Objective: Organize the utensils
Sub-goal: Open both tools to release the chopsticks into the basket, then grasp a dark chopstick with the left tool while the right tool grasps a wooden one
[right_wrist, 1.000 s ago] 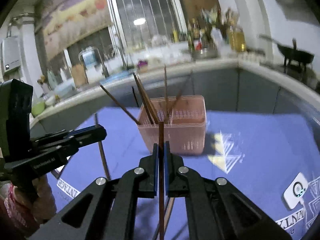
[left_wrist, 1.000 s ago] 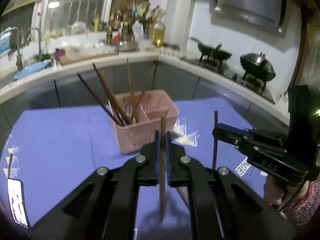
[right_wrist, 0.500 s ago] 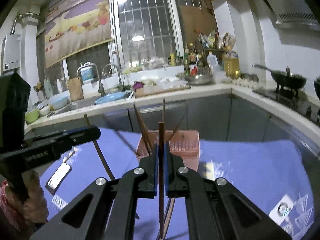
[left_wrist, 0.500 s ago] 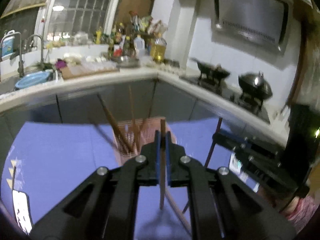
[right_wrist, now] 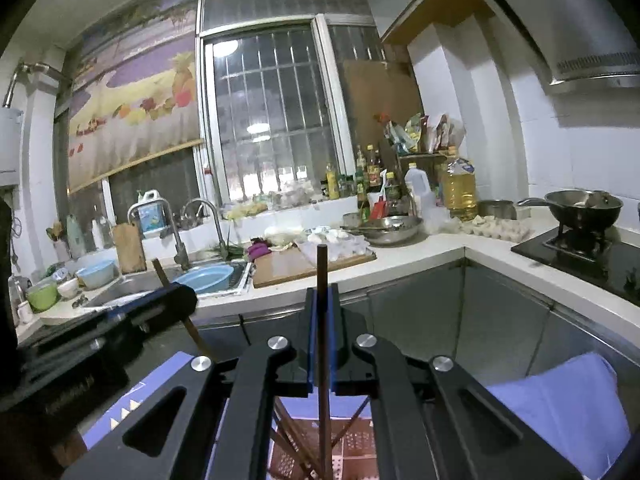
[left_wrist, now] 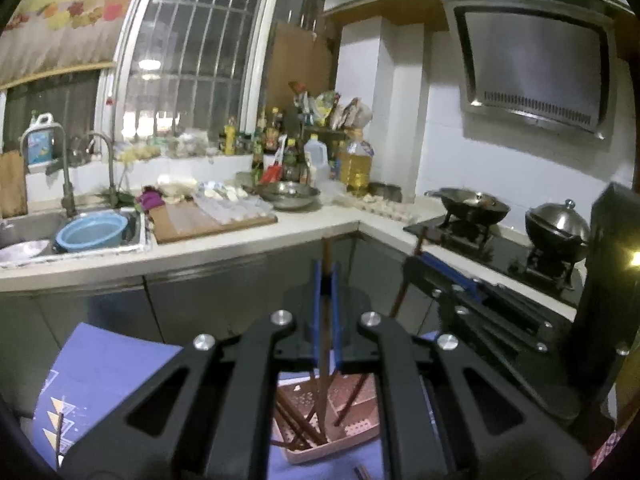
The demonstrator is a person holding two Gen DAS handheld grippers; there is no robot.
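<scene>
The pink perforated plastic utensil basket [left_wrist: 344,420] sits on the purple printed tablecloth [left_wrist: 100,372], and both grippers hang just above it. The left gripper [left_wrist: 326,280] has its blue-padded jaws pinched tight on a brown wooden chopstick [left_wrist: 323,392] that stands nearly upright — its lower end reaches down into the basket among the other dark chopsticks [left_wrist: 296,426] leaning there. The right gripper [right_wrist: 323,300] is likewise clamped on a dark brown chopstick [right_wrist: 322,276], upright, its top poking above the pads and its lower part dropping toward the basket's pink mesh floor below. In the left wrist view the right gripper shows to the right of the basket, its stick tilted slightly; in the right wrist view the left gripper lies to the basket's left. Beyond the basket runs a white kitchen counter [left_wrist: 248,240] with a steel sink [left_wrist: 24,232] holding a blue plastic basin [left_wrist: 92,232].
</scene>
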